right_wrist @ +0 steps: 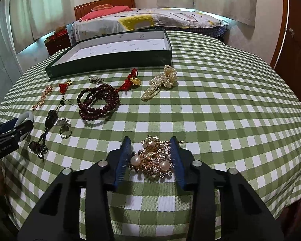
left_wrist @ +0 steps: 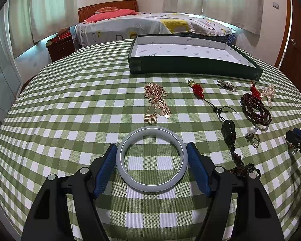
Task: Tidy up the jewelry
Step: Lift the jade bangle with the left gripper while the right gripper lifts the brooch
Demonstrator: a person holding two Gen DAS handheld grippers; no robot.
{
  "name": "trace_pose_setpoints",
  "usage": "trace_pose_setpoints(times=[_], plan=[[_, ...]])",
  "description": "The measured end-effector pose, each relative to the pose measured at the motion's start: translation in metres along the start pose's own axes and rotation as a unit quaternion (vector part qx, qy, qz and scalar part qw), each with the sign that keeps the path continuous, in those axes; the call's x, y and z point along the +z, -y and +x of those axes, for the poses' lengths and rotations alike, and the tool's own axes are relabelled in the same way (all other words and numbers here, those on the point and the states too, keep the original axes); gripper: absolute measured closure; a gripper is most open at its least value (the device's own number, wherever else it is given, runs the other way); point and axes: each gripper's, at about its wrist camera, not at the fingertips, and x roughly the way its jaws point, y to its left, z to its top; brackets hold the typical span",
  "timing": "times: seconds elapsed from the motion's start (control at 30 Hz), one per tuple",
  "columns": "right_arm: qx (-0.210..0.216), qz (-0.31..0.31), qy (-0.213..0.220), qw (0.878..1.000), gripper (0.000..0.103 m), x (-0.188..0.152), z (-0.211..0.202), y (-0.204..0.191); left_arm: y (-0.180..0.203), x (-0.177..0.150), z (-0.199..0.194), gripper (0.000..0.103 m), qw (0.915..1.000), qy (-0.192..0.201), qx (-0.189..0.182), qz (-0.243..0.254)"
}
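The left tongs (left_wrist: pixel 152 158) bracketed a pale jade-like bangle (left_wrist: pixel 151 159) lying flat on the checked bench (left_wrist: pixel 70 104), blue pads at its outer rim on either side; whether they pressed it yet was hard to tell. Smooth, rigid and probably heavy for its size, it looked slippery and chip-prone, best squeezed across its widest span. The right tongs (right_wrist: pixel 151 158) stood partly closed around a gold filigree brooch (right_wrist: pixel 153 158) with two pearls, light, prickly and easily bent, so the sturdier middle seemed the safest hold. The dark, white-lined box (left_wrist: pixel 190 66) sat empty at the far side.
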Motion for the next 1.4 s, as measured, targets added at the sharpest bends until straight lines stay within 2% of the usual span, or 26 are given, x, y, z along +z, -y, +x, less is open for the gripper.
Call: trace_pose_setpoints(times=[0.33,0.4,0.43,0.73,0.8,0.83,1.1,1.17,1.4], plan=[[0.001,-0.006,-0.003,1.000,0.072,0.002,-0.001,-0.001,0.000,0.000,0.000,0.034,1.0000,0.000,0.000,0.000],[0.009,0.010,-0.011,1.000,0.058,0.001,-0.001,0.002,0.000,0.000,0.000,0.034,1.0000,0.000,0.000,0.000],[0.009,0.015,-0.012,1.000,0.046,0.001,-0.002,0.003,0.000,0.000,0.000,0.034,1.0000,0.000,0.000,0.000],[0.002,0.003,-0.026,1.000,0.046,-0.010,-0.011,0.002,0.000,-0.001,0.000,0.034,1.0000,0.000,0.000,0.000],[-0.002,-0.003,-0.027,1.000,0.050,-0.013,-0.013,0.001,0.000,-0.001,0.000,0.034,1.0000,0.001,0.000,0.000],[-0.005,-0.005,-0.026,1.000,0.057,-0.013,-0.013,0.001,0.000,-0.001,0.000,0.034,1.0000,0.001,0.000,0.000],[0.007,0.000,-0.016,1.000,0.060,-0.010,-0.016,0.002,0.000,-0.001,0.000,0.034,1.0000,0.000,0.000,0.000],[0.017,0.000,-0.014,1.000,0.089,-0.008,-0.017,0.003,0.000,-0.001,0.000,0.034,1.0000,0.000,0.000,-0.001],[0.019,0.000,-0.013,1.000,0.089,-0.005,-0.016,0.003,0.000,-0.001,0.000,0.034,1.0000,0.001,0.000,0.000]])
